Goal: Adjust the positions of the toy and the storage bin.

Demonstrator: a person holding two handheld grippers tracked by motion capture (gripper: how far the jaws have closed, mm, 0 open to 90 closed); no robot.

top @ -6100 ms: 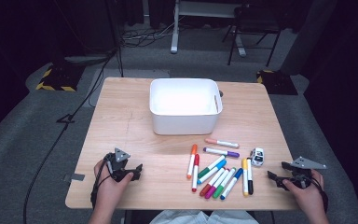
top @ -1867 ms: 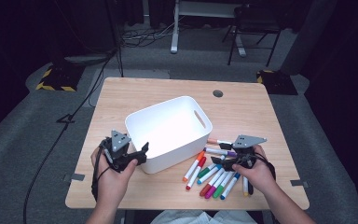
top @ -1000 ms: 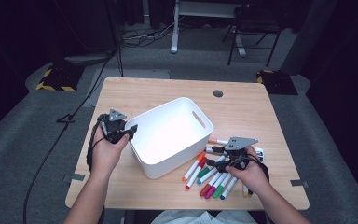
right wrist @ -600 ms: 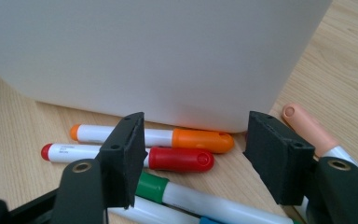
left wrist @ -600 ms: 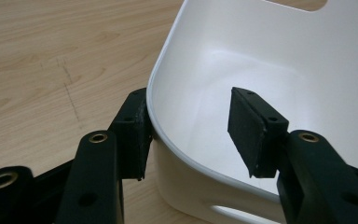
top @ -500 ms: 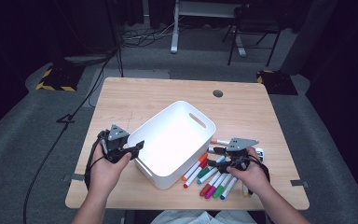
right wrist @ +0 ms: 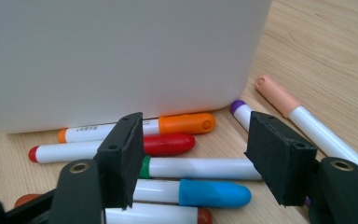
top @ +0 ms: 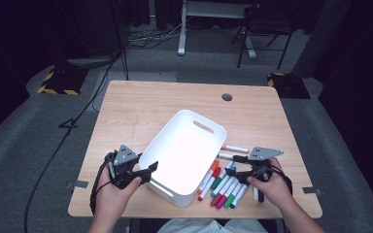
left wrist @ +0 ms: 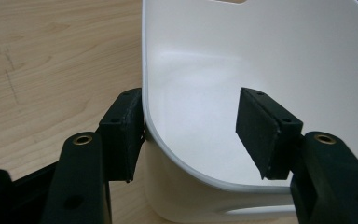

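Note:
A white plastic bin (top: 184,150) stands askew on the wooden table (top: 141,107), one corner near the front edge. My left gripper (top: 149,172) is open and straddles the bin's near-left rim (left wrist: 168,140): the left jaw rests against the outside of the wall and the right jaw hangs inside, apart from it. Several coloured markers (top: 223,187) lie in a row just right of the bin. My right gripper (top: 238,167) is open low over them, nothing between its jaws. Its view shows an orange marker (right wrist: 182,124), a red one (right wrist: 165,143), a green one (right wrist: 200,168) and a blue one (right wrist: 209,193) against the bin wall (right wrist: 121,56).
A purple-capped marker (right wrist: 242,112) and a salmon-capped one (right wrist: 279,95) lie farther right, with another marker (top: 234,148) beside the bin's far corner. A round cable hole (top: 227,97) sits at the table's back. Behind the table stand a chair and desk legs.
Over the last second the bin and my left gripper came toward the front edge and the bin turned. My right gripper stayed nearly still over the markers.

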